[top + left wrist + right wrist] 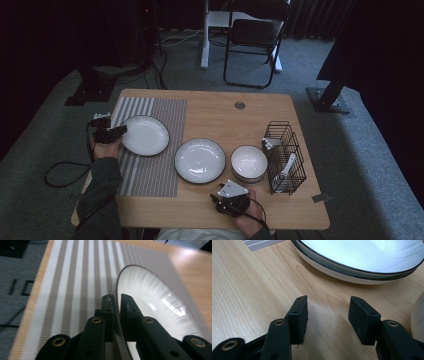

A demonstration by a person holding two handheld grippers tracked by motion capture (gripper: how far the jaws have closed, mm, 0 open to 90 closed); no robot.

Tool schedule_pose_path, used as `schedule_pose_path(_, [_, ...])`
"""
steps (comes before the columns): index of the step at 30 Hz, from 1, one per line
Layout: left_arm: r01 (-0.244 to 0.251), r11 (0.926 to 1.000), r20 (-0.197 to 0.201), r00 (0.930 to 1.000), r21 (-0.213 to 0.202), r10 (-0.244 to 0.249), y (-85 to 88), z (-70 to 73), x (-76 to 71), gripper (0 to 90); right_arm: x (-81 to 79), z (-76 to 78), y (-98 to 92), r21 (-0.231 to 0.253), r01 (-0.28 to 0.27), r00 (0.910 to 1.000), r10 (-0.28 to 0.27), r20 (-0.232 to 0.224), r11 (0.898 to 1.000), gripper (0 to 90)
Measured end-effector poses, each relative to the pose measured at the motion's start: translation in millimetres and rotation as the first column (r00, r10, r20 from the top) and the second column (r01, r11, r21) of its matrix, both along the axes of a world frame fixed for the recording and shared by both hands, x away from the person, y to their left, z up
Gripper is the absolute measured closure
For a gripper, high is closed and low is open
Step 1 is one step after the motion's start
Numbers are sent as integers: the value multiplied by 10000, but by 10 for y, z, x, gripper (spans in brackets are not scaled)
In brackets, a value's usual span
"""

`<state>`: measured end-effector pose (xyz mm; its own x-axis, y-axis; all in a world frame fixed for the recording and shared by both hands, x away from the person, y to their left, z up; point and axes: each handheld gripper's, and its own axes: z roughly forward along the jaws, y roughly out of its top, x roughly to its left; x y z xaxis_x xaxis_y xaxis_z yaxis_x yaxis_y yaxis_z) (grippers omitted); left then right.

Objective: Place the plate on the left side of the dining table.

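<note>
A white dark-rimmed plate (145, 135) sits over the striped placemat (155, 170) at the table's left. My left gripper (111, 133) is shut on that plate's left rim; in the left gripper view its jaws pinch the thin edge of the plate (150, 302), which looks tilted above the placemat (75, 285). A second white plate (200, 160) lies on bare wood at the centre, with a white bowl (249, 163) to its right. My right gripper (226, 194) rests near the front edge, open and holding nothing (328, 315), just short of the centre plate (362, 257).
A black wire rack (285, 157) holding white utensils stands at the right of the wooden table (210, 210). A folding chair (252, 40) and stand bases sit on the carpet beyond. A cable (62, 172) trails off the table's left edge.
</note>
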<state>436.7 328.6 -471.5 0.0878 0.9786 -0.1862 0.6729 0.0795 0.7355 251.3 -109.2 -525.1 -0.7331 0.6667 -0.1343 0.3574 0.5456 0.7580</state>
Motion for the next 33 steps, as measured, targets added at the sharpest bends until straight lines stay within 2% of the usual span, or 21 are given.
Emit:
schedule_pose_path(5, [-73, 9990, -408, 9991, 439, 91, 29, -100, 13, 775, 2, 1, 0, -5, -21, 10000, 21, -10, 10000, 491])
schedule_pose_path(7, [-130, 9992, -531, 9985, 365, 150, 56, -134, 4, 772, 2, 2, 0, -6, -25, 10000, 25, -21, 10000, 491])
schedule_pose_path(13, [-135, 9966, -1114, 9935, 815, 226, 104, -243, -14, 774, 5, 2, 5, -13, -50, 10000, 50, -35, 10000, 490])
schedule_pose_path(18, [-92, 9975, -885, 9960, 699, 154, 136, -236, -44, 733, 10, 4, 3, -18, -76, 10000, 76, -49, 10000, 487])
schedule_pose_path(21, [-113, 9971, -655, 9977, 748, 162, 145, -160, -65, 721, 14, 5, 2, -22, -102, 9999, 101, -67, 9999, 486])
schedule_pose_path(28, [-29, 9960, -249, 9997, 888, 51, 95, -55, -102, 678, 20, 11, 11, -28, -205, 9997, 204, -161, 9998, 481])
schedule_pose_path(33, [204, 9953, -19, 9998, 948, -203, 32, 9, -132, 653, 34, 15, 11, -19, -222, 9995, 222, -241, 9998, 474])
